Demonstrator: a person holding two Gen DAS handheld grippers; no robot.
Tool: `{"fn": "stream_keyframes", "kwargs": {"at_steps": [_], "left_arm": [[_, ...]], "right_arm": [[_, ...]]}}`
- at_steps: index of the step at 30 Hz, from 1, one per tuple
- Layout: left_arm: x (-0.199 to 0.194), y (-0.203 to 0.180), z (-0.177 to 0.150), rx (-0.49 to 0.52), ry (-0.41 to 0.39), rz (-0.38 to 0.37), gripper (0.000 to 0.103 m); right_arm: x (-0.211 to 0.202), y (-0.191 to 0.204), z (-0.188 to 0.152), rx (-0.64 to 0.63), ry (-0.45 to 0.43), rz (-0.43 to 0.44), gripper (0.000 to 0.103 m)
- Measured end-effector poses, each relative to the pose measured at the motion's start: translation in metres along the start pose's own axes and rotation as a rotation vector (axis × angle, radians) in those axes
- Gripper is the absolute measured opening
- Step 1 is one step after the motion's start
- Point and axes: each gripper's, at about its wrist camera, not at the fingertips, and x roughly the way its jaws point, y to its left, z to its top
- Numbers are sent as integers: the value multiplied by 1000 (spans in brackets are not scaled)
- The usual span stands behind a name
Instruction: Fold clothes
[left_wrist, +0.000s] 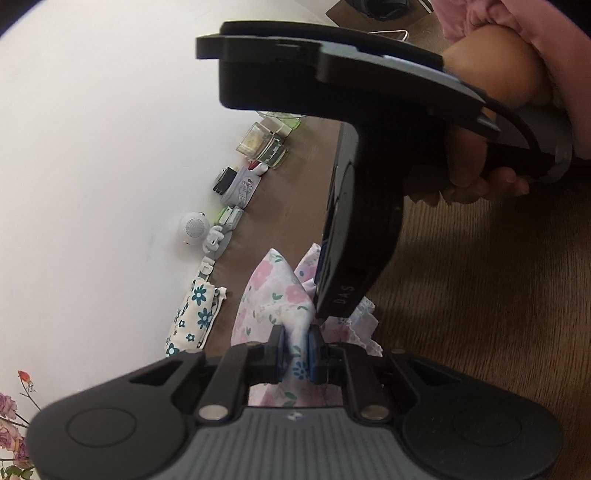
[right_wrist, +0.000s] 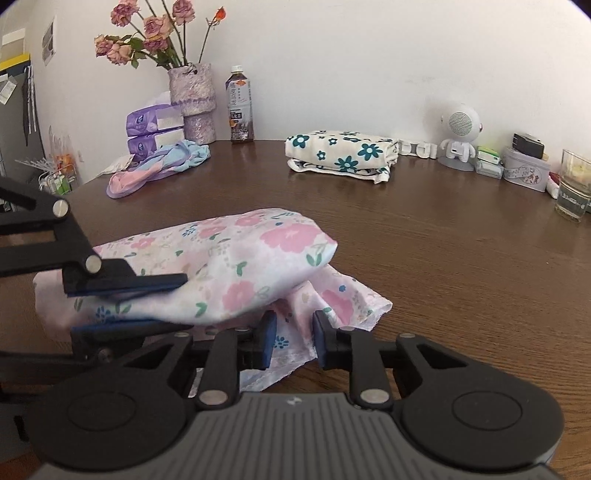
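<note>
A pink floral garment (right_wrist: 258, 251) lies bunched on the brown table (right_wrist: 461, 258), its upper layer folded over into a puffy roll. My left gripper (left_wrist: 296, 354) is shut on one end of that roll; in the right wrist view the left gripper (right_wrist: 181, 302) comes in from the left with its blue pads clamping the cloth. My right gripper (right_wrist: 294, 341) sits low at the near hem, its fingers close together with a bunched layer of the garment between them. In the left wrist view a hand in a pink sleeve holds the right gripper (left_wrist: 327, 314), tip down on the garment (left_wrist: 273, 291).
A folded white garment with teal flowers (right_wrist: 343, 155) rests near the wall. A pastel cloth (right_wrist: 159, 170), tissue packs (right_wrist: 155, 129), a vase of dried roses (right_wrist: 192, 99) and a bottle (right_wrist: 240, 107) stand back left. A robot-shaped speaker (right_wrist: 460, 136), a tin (right_wrist: 524, 170) and a glass (right_wrist: 572, 184) line the back right.
</note>
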Motion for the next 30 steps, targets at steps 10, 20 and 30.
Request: {"fn": "stream_keyframes", "kwargs": {"at_steps": [10, 20, 30], "left_arm": [[10, -10, 2, 37, 11, -28, 16], [3, -29, 2, 44, 1, -31, 25], [-44, 58, -18, -402, -124, -128, 54]], "right_arm": [[-23, -33, 0, 141, -105, -129, 22], [-17, -32, -4, 146, -88, -119, 22], [-32, -45, -8, 265, -164, -152, 22]]}}
